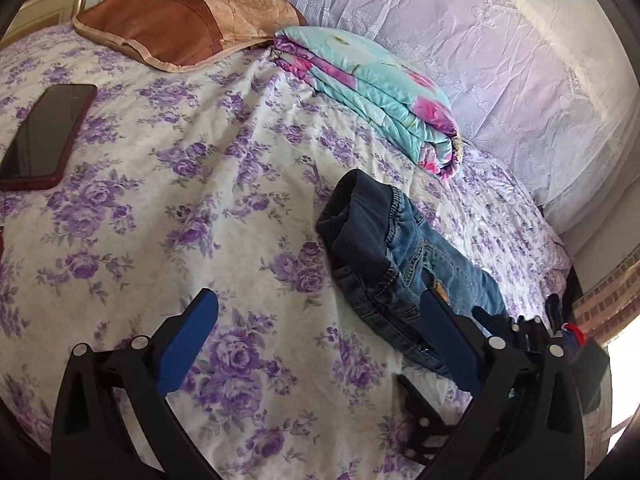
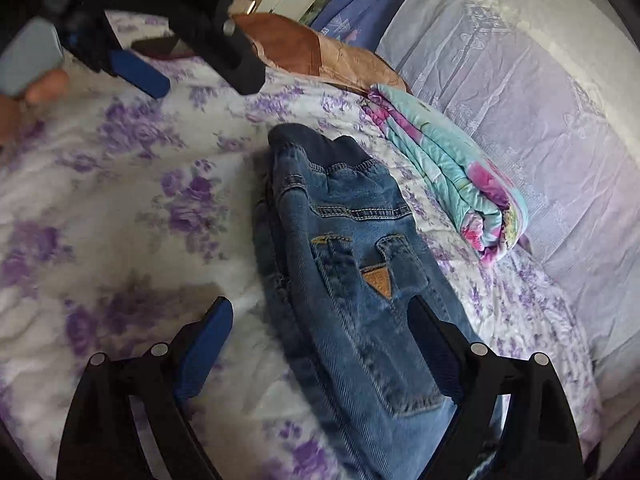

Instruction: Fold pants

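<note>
Small blue jeans (image 2: 352,264) with a dark waistband lie folded lengthwise on the floral bedsheet (image 2: 120,200); they also show in the left wrist view (image 1: 404,264). My right gripper (image 2: 320,320) is open just above them, its right finger over the back pocket, its left finger over bare sheet. My left gripper (image 1: 320,308) is open and empty, left of the jeans, its right finger overlapping their edge. It also shows at the top left of the right wrist view (image 2: 192,64), held by a hand.
A dark phone (image 1: 44,136) lies on the sheet at left. A brown pillow (image 1: 180,24) and a folded turquoise floral quilt (image 1: 372,92) lie at the back. A white lace curtain (image 1: 500,60) hangs along the right side.
</note>
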Motion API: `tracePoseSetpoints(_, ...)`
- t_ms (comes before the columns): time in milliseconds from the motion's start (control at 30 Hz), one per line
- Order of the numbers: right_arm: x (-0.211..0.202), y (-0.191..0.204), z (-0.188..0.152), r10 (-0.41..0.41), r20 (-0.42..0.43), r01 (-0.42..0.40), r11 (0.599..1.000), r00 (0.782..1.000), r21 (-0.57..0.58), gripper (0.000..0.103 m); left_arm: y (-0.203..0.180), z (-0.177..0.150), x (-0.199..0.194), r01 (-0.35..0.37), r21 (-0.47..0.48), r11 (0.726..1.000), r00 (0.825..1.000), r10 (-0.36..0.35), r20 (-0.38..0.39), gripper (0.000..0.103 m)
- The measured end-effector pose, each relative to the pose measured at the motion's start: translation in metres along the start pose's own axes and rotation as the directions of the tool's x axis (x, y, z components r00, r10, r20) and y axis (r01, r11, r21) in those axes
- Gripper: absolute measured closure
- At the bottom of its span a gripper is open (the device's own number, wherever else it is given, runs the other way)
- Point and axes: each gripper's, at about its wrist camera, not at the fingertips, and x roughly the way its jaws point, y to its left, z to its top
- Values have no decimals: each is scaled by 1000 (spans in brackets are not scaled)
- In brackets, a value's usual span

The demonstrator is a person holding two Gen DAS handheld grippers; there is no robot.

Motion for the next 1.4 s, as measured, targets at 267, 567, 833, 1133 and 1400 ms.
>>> tracePoseSetpoints(267, 29, -17, 2, 20, -19, -18, 994, 1000, 104, 42, -1, 16, 27, 116, -54, 992, 989, -120, -83, 4)
tracePoseSetpoints(567, 12, -40, -3, 23, 58, -35, 975, 998, 218, 72, -12, 22, 61, 229, -129, 965, 946, -251, -204, 4)
tracePoseSetpoints(833, 11, -44, -6, 36, 82, -55, 970, 996, 238, 72, -12, 29, 64, 259, -220, 941, 921, -309, -238, 4)
tracePoseSetpoints(1133, 11, -45, -6, 45, 92, -66, 968, 995, 243, 72, -24, 24, 105, 328, -296, 897, 867, -410, -282, 5)
tracePoseSetpoints(1400, 5, -41, -7, 8, 96, -29, 977, 995, 213, 57, -31, 34, 102, 361, -225, 905, 876, -412, -251, 56)
